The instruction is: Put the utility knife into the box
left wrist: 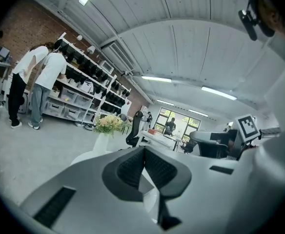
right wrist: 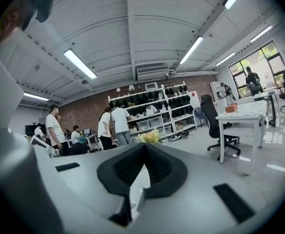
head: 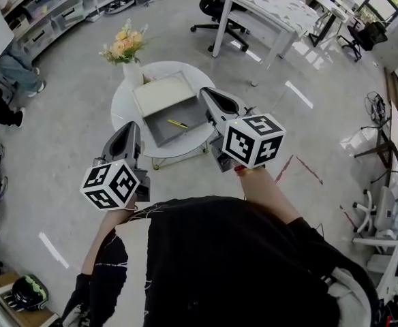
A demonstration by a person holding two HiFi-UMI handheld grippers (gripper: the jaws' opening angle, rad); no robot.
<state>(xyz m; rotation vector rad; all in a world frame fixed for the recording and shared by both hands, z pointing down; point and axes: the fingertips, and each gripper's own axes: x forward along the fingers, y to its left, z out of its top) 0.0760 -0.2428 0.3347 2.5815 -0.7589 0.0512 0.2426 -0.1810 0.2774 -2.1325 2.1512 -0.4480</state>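
1. A round white worktop (head: 120, 107) stands on a workshop floor, well apart from the desks and shelving around it.
2. On it sits a grey box (head: 157, 131), open at the top. A cream lid (head: 161, 89) touches its far edge, and a vase of flowers (head: 124, 45) stands at the worktop's far-left rim.
3. The left tongs (head: 133, 129) hang over the worktop's near-left edge. They are closed, pads meeting at the tip with nothing between them.
4. The right tongs (head: 206, 93) hang above the box's right end, likewise closed and empty. Both gripper views look out level across the room rather than down at the worktop, so both pairs appear to be held high.
5. The task looks done, so a clean retreat is probably all that is left. That would mean holding both tongs shut and raised, and drawing them back toward the body rather than across the box, so nothing clips the rim or the flowers.
6. The knife (head: 178, 123), a thin yellow sliver, lies flat on the box floor. In the head view it sits between the two tongs, touching neither.
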